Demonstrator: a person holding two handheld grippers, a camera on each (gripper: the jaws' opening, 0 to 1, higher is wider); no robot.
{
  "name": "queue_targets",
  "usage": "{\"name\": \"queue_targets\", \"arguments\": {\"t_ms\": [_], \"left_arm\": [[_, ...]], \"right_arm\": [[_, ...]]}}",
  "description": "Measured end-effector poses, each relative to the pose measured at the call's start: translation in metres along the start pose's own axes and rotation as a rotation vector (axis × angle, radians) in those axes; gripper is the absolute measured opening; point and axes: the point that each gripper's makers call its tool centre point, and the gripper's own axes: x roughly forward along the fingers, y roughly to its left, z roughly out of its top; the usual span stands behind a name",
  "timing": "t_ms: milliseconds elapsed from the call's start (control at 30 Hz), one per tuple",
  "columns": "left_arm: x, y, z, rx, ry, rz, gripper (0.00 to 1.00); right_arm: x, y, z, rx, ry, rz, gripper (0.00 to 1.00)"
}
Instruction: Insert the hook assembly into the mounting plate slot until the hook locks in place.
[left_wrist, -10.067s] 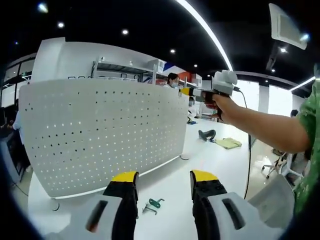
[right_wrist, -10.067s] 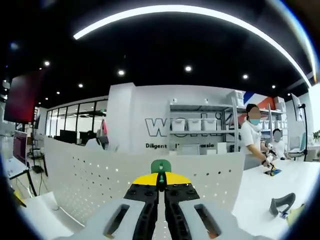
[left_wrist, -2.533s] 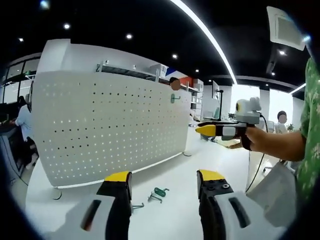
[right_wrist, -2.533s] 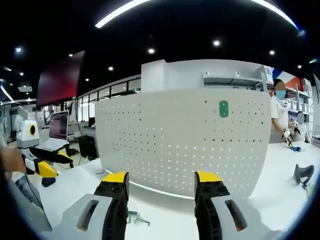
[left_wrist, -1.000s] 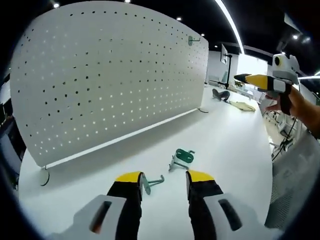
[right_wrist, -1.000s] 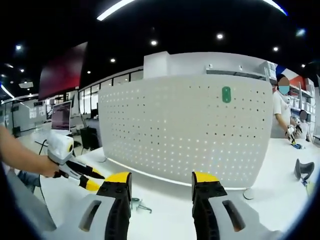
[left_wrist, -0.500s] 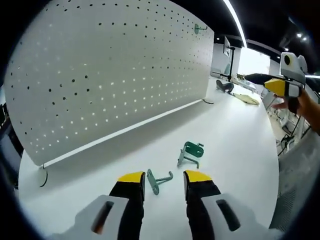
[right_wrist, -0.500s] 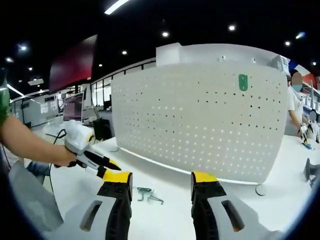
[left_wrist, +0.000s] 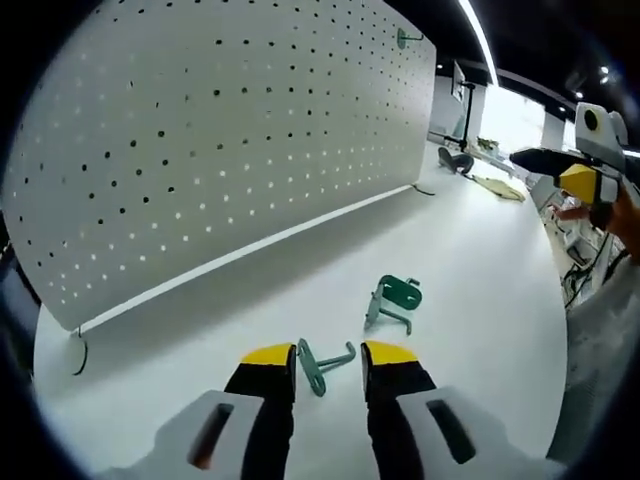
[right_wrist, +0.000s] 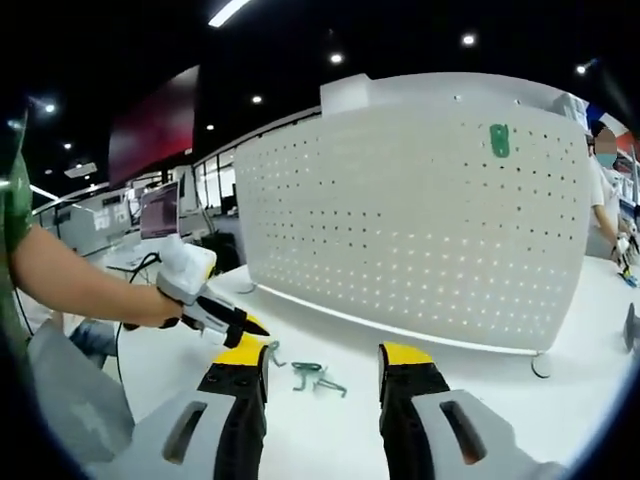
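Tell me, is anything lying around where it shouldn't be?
Two green hooks lie loose on the white table: one between the left gripper fingers, another just beyond. A third hook already hangs high on the pegboard.

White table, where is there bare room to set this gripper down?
The white table is bare between the white perforated panel and the two green metal hooks, and right of them. It is crowded at the left gripper, around the nearer hook.
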Motion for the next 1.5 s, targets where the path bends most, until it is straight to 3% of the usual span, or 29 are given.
{"name": "queue_targets", "arguments": {"t_ms": [633, 1500], "left_arm": [[0.006, 0.008, -0.008, -0.013, 0.081, 0.046, 0.13], [0.008, 0.01, -0.014, -0.02, 0.112, 0.05, 0.04]], "right_arm": [[0.003, 0.002, -0.01, 0.008, 0.028, 0.026, 0.43], [0.008, 0.035, -0.039, -0.041, 0.166, 0.173, 0.39]]}}
